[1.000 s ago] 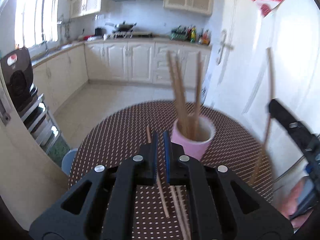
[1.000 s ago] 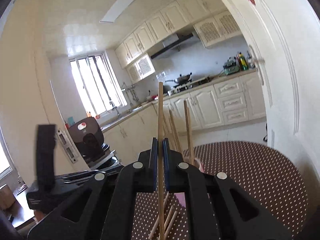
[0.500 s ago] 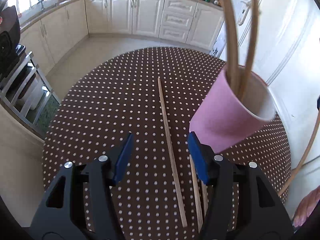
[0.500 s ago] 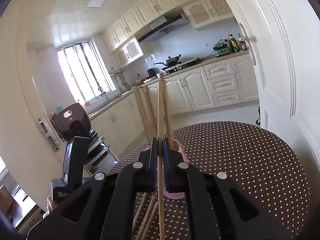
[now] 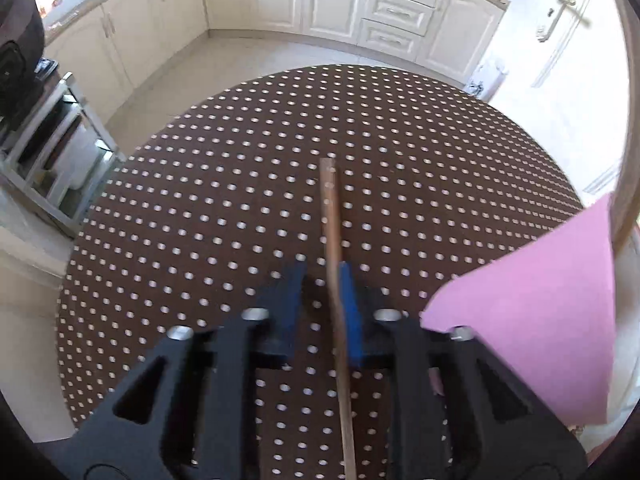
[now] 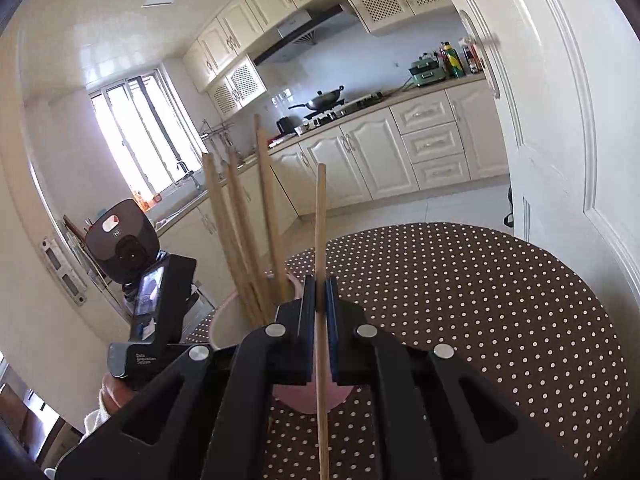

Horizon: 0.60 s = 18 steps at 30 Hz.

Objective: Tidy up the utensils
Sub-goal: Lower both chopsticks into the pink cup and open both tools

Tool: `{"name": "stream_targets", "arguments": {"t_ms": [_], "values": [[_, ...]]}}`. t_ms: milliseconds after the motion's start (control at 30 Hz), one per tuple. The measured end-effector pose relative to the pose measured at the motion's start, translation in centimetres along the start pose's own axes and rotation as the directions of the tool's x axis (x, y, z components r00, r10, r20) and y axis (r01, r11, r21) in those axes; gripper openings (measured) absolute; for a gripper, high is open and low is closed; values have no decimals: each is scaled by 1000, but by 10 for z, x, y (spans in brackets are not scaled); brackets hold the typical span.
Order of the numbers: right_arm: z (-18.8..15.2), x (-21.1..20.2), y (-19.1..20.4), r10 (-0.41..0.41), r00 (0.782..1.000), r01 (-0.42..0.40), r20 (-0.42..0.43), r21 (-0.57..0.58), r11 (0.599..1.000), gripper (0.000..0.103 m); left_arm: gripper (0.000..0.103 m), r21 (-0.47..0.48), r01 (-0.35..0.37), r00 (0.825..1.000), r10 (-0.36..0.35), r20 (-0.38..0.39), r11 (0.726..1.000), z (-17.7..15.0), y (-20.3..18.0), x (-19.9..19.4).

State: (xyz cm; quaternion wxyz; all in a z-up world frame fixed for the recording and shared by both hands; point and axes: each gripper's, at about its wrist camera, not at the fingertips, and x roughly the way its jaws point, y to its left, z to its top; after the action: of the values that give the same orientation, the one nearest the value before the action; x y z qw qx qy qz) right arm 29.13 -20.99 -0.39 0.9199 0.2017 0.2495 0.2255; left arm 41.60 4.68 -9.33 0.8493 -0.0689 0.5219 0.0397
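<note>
A wooden chopstick (image 5: 332, 216) lies on the brown dotted table (image 5: 200, 200). My left gripper (image 5: 320, 270) points down over it with its jaws closing. The chopstick sits between them against the right pad (image 5: 348, 296), with a small gap to the left pad. A pink cup (image 5: 540, 320) stands close on the right. In the right wrist view my right gripper (image 6: 319, 280) is shut on another chopstick (image 6: 320, 220), held upright just beside the cup (image 6: 224, 320). Several chopsticks (image 6: 236, 232) stand in the cup.
The round table (image 6: 480, 300) stands by a white door (image 6: 560, 140). Cream kitchen cabinets (image 5: 320, 4) run along the far wall and a metal rack (image 5: 52, 140) stands at the left. The left hand-held device (image 6: 160, 308) shows left of the cup.
The left gripper dropped toward the table, opened wide, then narrowed around the lying chopstick. The right gripper sank with its chopstick, closer to the cup.
</note>
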Motion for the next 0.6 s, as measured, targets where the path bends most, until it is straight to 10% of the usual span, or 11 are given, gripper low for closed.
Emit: {"name": "stream_targets", "arguments": {"t_ms": [300, 600], "values": [[1, -8, -1, -3, 1000, 3, 12, 16, 1000, 4, 6, -30, 54, 998, -55, -36, 998, -10, 23, -12], [9, -44, 35, 2, 992, 6, 125, -62, 998, 4, 6, -5, 97, 987, -96, 127, 995, -30, 25, -78]]}}
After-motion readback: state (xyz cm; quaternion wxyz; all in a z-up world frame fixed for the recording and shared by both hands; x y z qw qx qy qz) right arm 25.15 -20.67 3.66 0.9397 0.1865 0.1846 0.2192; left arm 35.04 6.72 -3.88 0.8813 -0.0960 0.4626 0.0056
